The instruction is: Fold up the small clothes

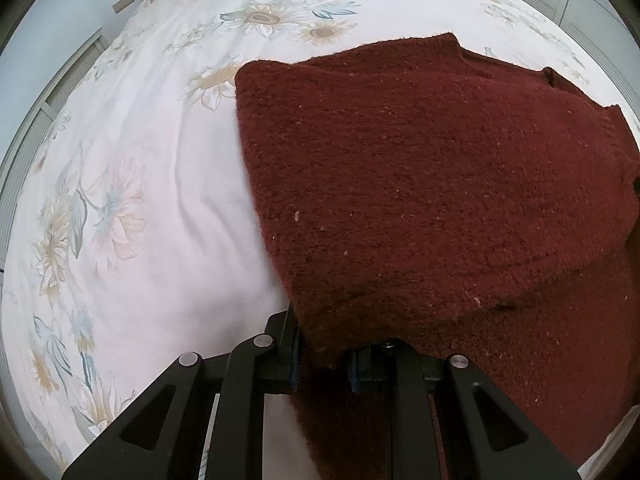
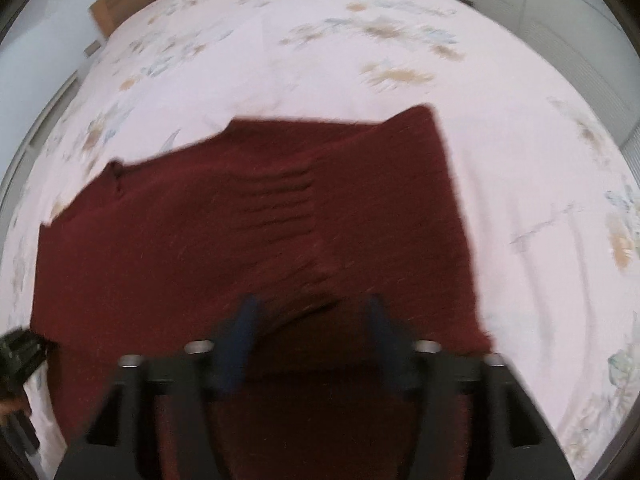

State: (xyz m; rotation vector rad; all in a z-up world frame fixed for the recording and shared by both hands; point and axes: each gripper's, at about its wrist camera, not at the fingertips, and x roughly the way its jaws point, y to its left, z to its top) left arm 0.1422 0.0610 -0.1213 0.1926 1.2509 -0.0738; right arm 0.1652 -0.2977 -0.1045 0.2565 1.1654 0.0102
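Observation:
A dark red knitted sweater [image 1: 420, 184] lies on the bed, its near part doubled over onto itself. At the bottom of the left wrist view my left gripper [image 1: 325, 362] is shut on the sweater's near edge, with cloth bunched between the blue pads [image 1: 295, 360]. The right wrist view is blurred. There the sweater [image 2: 248, 216] spreads out flat with a ribbed band near its middle. My right gripper [image 2: 312, 322] hangs over its near edge, open. Its blue pads [image 2: 240, 336] stand wide apart and do not press on the cloth.
The bed carries a white sheet [image 1: 160, 200] printed with pale flowers. It runs out to the left and far side of the sweater. A wooden headboard [image 2: 120, 0] and pale walls lie beyond. A dark object [image 2: 20, 356] shows at the right wrist view's left edge.

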